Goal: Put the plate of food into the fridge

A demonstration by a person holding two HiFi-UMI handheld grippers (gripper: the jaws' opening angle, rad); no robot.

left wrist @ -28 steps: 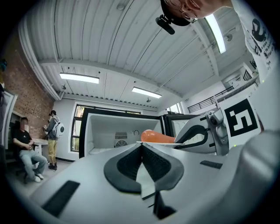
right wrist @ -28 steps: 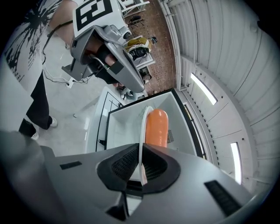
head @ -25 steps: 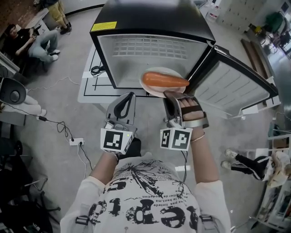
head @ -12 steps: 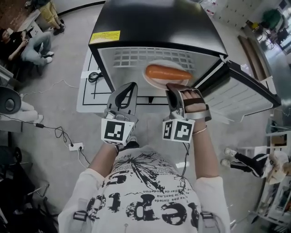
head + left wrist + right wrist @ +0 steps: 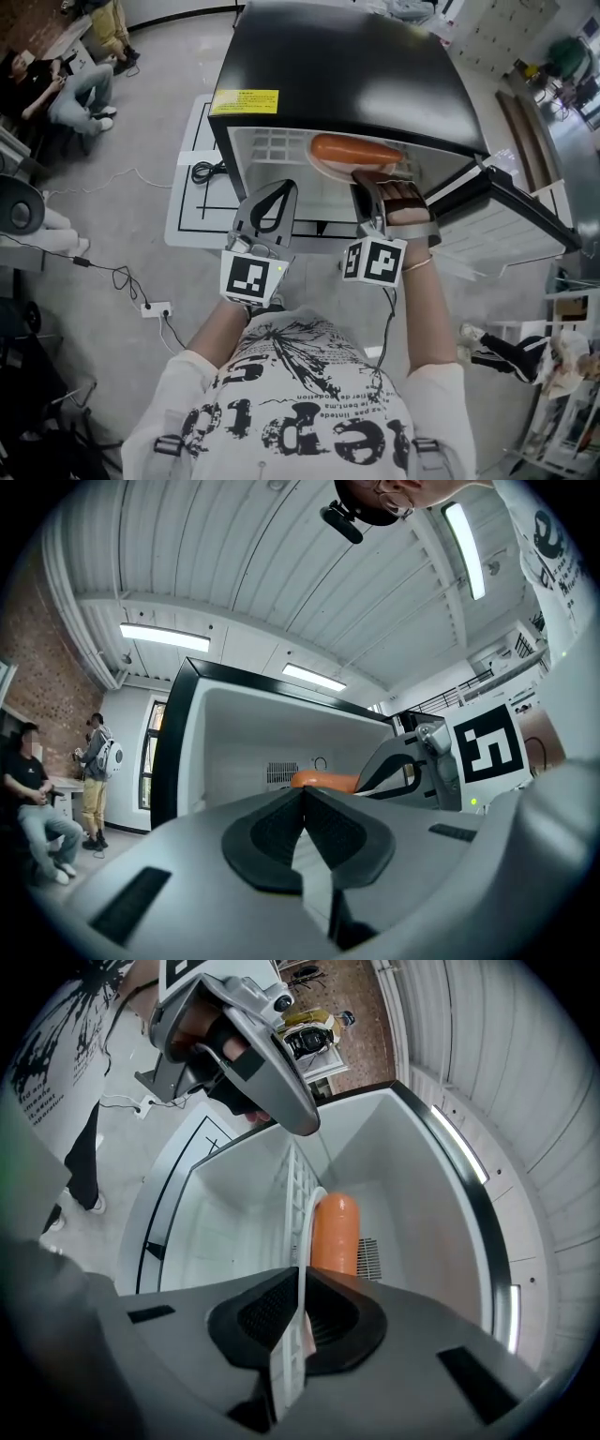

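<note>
1. Left gripper (image 5: pixel 278 187): jaws clenched together with nothing between them; held just before the fridge (image 5: pixel 347 75) front.
2. Right gripper (image 5: pixel 364 178): clamped on the plate (image 5: pixel 323 168) rim; the plate, bearing orange food (image 5: pixel 356 150), sits inside the fridge's open mouth, by the wire shelf (image 5: pixel 298 1194).
3. Door (image 5: pixel 511 216): swung open.

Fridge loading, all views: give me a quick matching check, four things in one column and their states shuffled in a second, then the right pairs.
Things:
1. plate
2. sausage
3. left gripper
4. fridge door

States:
A. shut, holding nothing
B. swung open at the right
C. rim clamped by the right gripper
D. lying on the plate

Pairs: 1-C; 2-D; 3-A; 4-B
</note>
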